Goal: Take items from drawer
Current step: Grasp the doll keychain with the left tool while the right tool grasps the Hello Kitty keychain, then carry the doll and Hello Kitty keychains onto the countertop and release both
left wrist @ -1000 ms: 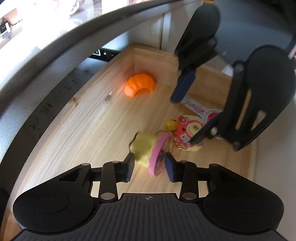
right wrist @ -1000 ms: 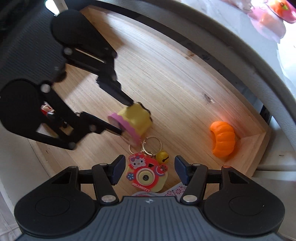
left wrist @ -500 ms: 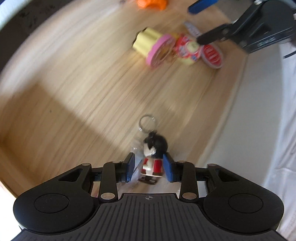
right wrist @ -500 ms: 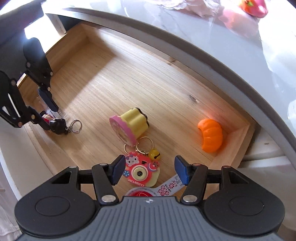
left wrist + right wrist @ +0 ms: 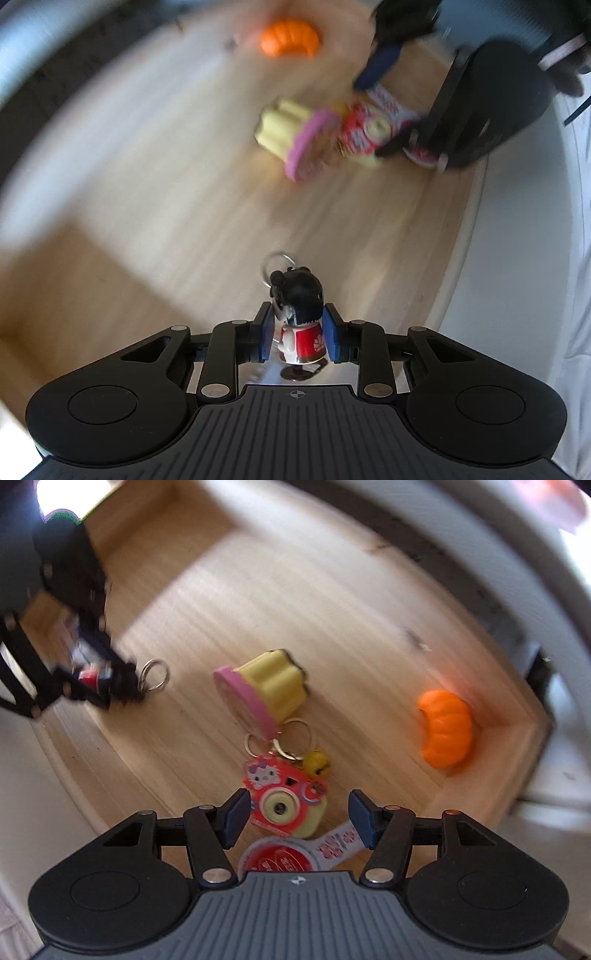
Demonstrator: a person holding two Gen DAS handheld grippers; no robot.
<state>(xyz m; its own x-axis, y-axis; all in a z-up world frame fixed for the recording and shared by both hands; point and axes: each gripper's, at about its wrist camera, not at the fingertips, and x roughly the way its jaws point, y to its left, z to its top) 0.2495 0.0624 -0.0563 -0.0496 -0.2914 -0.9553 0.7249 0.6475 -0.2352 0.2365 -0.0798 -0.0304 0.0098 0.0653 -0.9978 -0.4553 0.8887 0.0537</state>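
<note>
My left gripper (image 5: pixel 298 326) is shut on a doll keychain (image 5: pixel 301 310) with black hair and a red dress, its ring pointing forward over the wooden drawer floor (image 5: pixel 147 192). The right wrist view shows the same left gripper (image 5: pixel 94 681) at the drawer's left side, blurred. My right gripper (image 5: pixel 298 814) is open, low over a pink camera keychain (image 5: pixel 284 801) that lies between its fingers. A red-and-white round tag (image 5: pixel 284 860) lies under that gripper. A yellow-and-pink cup toy (image 5: pixel 266 694) lies on its side just beyond. An orange pumpkin (image 5: pixel 445 733) sits in the far right corner.
The drawer's wooden walls (image 5: pixel 491 764) close in the right corner, and a grey counter edge (image 5: pixel 461 554) overhangs the back. White fabric (image 5: pixel 535 258) hangs along the drawer's front. Bare wood floor lies between the two grippers.
My left gripper left the yellow toy, moved to the doll keychain near the drawer's front left and closed on it. The right gripper came lower over the camera keychain.
</note>
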